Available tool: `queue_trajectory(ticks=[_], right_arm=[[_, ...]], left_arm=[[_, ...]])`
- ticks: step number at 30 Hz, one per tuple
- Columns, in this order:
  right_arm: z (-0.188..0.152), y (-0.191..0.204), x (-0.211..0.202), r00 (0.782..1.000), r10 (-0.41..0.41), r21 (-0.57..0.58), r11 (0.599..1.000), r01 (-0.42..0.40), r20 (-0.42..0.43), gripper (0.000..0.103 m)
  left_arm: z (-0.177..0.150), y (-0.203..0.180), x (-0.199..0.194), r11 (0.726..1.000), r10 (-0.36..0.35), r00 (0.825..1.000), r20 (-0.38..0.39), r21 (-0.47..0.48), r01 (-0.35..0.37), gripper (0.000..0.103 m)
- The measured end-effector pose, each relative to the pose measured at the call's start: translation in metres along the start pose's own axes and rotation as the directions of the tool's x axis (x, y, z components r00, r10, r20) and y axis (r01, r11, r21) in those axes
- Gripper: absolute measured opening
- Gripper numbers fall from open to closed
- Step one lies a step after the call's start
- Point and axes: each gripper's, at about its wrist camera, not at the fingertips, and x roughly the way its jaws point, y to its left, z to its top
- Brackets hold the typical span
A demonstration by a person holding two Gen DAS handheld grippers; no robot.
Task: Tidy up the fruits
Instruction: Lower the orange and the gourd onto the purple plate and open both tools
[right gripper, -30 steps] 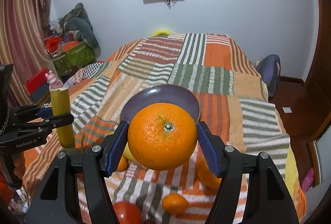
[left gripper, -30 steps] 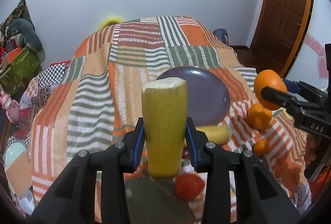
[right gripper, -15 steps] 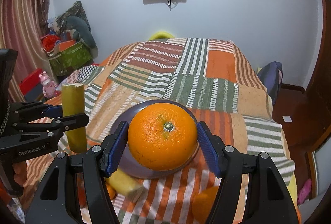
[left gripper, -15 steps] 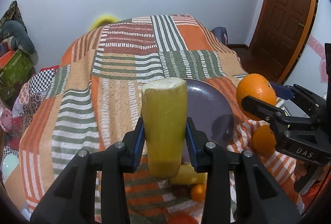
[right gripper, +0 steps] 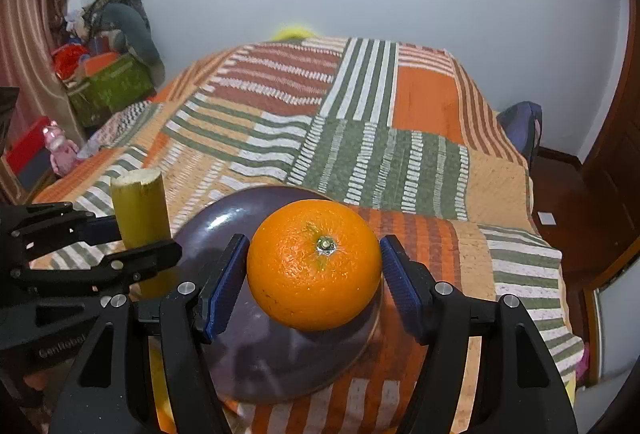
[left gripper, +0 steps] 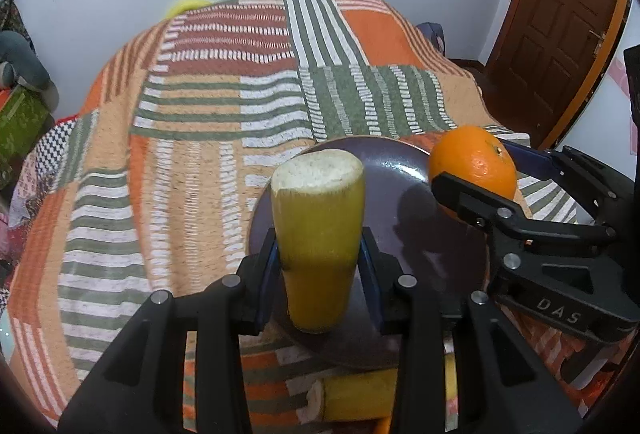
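Left wrist view: my left gripper clamps the yellow stalk piece upright over the purple plate; the right gripper's orange hangs at two o'clock.

Right wrist view: my right gripper squeezes the orange over the plate's centre, stalk at nine o'clock. I judge the round orange may roll off onto the blanket if released high.

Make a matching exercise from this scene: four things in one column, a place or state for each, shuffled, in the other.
1. orange
2. yellow cut stalk
3. purple plate
4. wooden door

a. lying on the striped blanket
b. clamped upright in the left gripper
c. at the room's far right
d. clamped in the right gripper

Pairs: 1-d, 2-b, 3-a, 4-c
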Motion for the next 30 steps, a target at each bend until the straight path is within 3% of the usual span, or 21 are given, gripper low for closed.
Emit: queue_trajectory(ticks=[12,18,25,28,30], right_arm=[[0.000,-0.003,0.035,0.995,-0.025,-0.002,1.000,0.025,-0.099,0.064],[0.000,-0.002,0.044,0.989,-0.017,-0.008,1.000,0.016,-0.148,0.064],[-0.001,0.002,0.049,0.984,-0.034,-0.037,0.999,0.028,-0.175,0.065],[-0.001,0.001,0.048,0.983,-0.032,-0.035,0.999,0.026,-0.182,0.065],[0.000,0.000,0.045,0.983,-0.008,-0.017,1.000,0.005,-0.182,0.065]], left_arm=[[0.016,0.007,0.026,1.000,-0.017,0.999,-0.029,-0.025,0.017,0.037],[0.011,0.015,0.050,0.998,-0.020,0.995,-0.102,-0.063,0.013,0.037],[0.007,0.017,0.052,0.998,-0.008,0.994,-0.107,-0.066,0.001,0.037],[0.008,0.014,0.046,0.999,0.016,0.995,-0.097,-0.048,-0.021,0.046],[0.008,0.015,0.039,0.998,0.042,0.996,-0.075,-0.040,-0.045,0.057]])
